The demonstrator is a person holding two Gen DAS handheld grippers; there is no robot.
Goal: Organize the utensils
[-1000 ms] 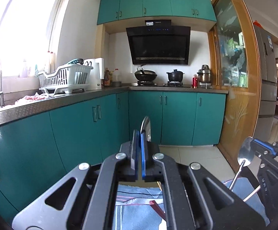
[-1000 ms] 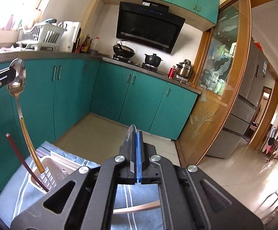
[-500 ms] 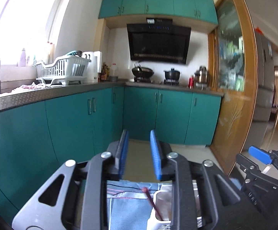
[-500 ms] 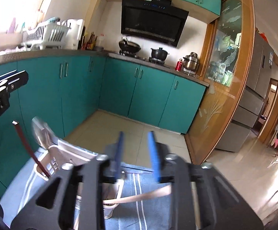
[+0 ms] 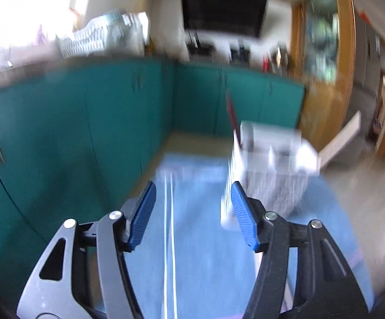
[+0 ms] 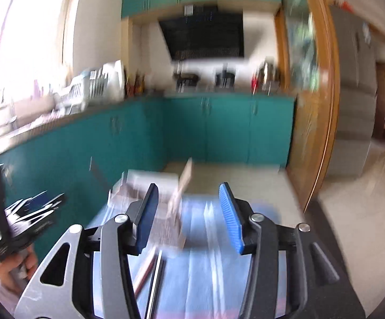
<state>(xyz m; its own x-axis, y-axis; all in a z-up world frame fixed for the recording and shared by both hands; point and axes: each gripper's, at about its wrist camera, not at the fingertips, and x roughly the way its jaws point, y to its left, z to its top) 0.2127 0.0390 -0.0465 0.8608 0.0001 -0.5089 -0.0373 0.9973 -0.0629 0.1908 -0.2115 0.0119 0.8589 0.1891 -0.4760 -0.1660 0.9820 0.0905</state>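
Left wrist view: heavy blur. Left gripper (image 5: pixel 192 212) has its 2 blue pads (image 5: pixel 142 212) spread wide w/ nothing between them. Below lies a blue cloth (image 5: pixel 197 252) w/ a white stripe. White utensil caddy (image 5: pixel 272 159) stands at approx 1 o'clock from the tips, just past the right pad. A dark red chopstick (image 5: pixel 231 111) pokes up out of its left side, leaning toward 11 o'clock. A pale flat handle (image 5: pixel 341 138) sticks out at 2 o'clock; can't tell what utensil it is.

Risk here: the right pad looks very close to the caddy wall. A sideways sweep could clip it and tip it, since it looks light and top-heavy w/ long things leaning out.

Right wrist view: also blurred. Right gripper (image 6: pixel 189 215) is likewise wide apart and empty. Caddy (image 6: pixel 152 186) sits at 11 o'clock, partly behind the left pad. Loose chopsticks (image 6: pixel 150 273), approx 2 or 3, lie on the cloth at 7 o'clock, under the gripper body. Left gripper (image 6: pixel 37 207) shows at 9 o'clock.

Risk: thin sticks flat on soft cloth. A pinch may catch fabric or only 1 stick, rolling the others away. Both grippers near the same caddy could also collide.
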